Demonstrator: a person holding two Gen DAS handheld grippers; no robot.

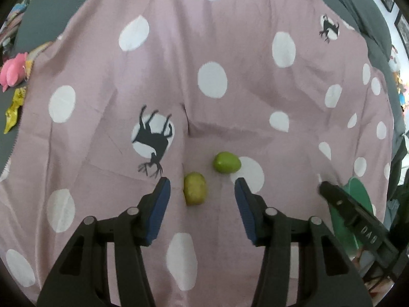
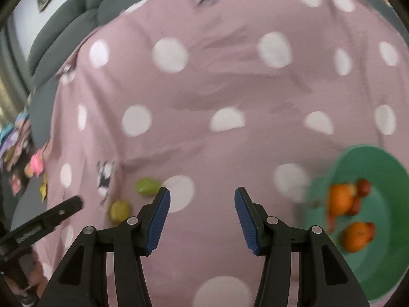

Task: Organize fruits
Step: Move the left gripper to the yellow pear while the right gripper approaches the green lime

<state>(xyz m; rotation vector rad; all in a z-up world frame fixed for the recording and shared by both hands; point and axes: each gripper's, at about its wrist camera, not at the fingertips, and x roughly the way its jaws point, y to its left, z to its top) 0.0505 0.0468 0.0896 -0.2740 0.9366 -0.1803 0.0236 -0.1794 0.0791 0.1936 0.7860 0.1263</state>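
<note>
A yellow-green fruit lies on the pink dotted cloth, between the tips of my open left gripper. A brighter green fruit lies just beyond it to the right. My right gripper is open and empty above the cloth. In the blurred right wrist view both green fruits lie to its left. A green plate at the right holds two oranges and small red fruits. The plate's edge shows in the left wrist view.
A grey cushioned surface surrounds the cloth. A pink plush toy and a yellow wrapper lie at the left. The other gripper's black arm shows in each view.
</note>
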